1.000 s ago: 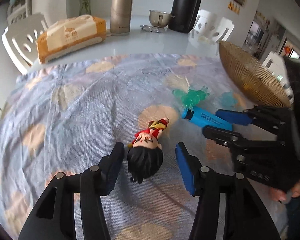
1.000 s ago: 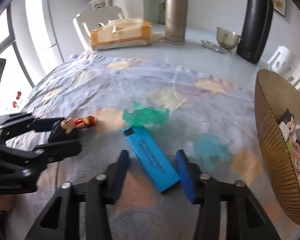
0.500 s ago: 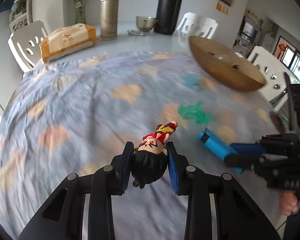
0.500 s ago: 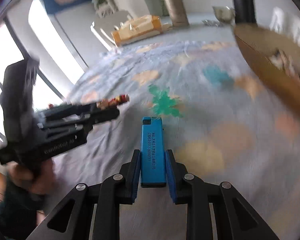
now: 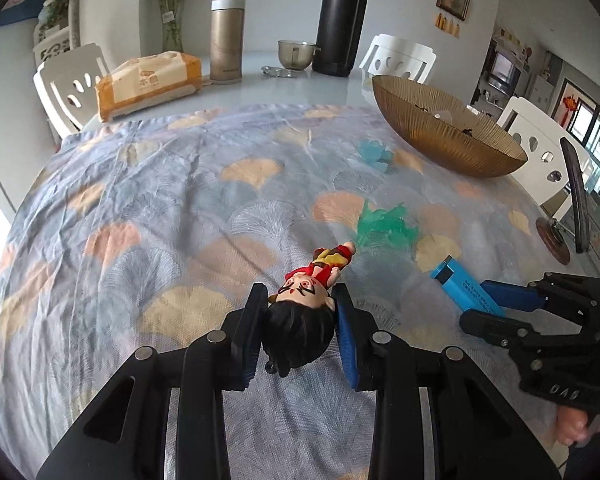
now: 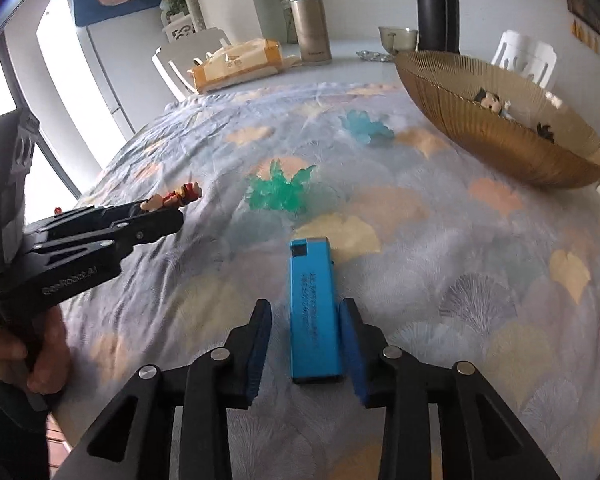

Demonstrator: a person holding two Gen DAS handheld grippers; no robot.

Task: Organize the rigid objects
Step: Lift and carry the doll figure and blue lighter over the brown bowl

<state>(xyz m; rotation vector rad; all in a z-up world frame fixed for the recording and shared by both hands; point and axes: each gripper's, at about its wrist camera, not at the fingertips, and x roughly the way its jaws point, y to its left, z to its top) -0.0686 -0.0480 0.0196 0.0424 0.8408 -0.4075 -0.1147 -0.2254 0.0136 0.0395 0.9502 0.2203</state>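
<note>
Both jaws of the left gripper are pressed against the black-haired head of a small figurine, which is held clamped with its red-clad body pointing away over the patterned cloth. On the right gripper, the jaws have just been opening: a blue rectangular block is seen between them, with a clear gap at the left pad, while the right pad lies at the block's edge; whether the block is still gripped cannot be told. A ribbed amber bowl is set at the far right of the cloth, and other small figures are seen inside it. A green translucent piece and a pale blue translucent piece are left lying on the cloth, well apart from both grippers.
</note>
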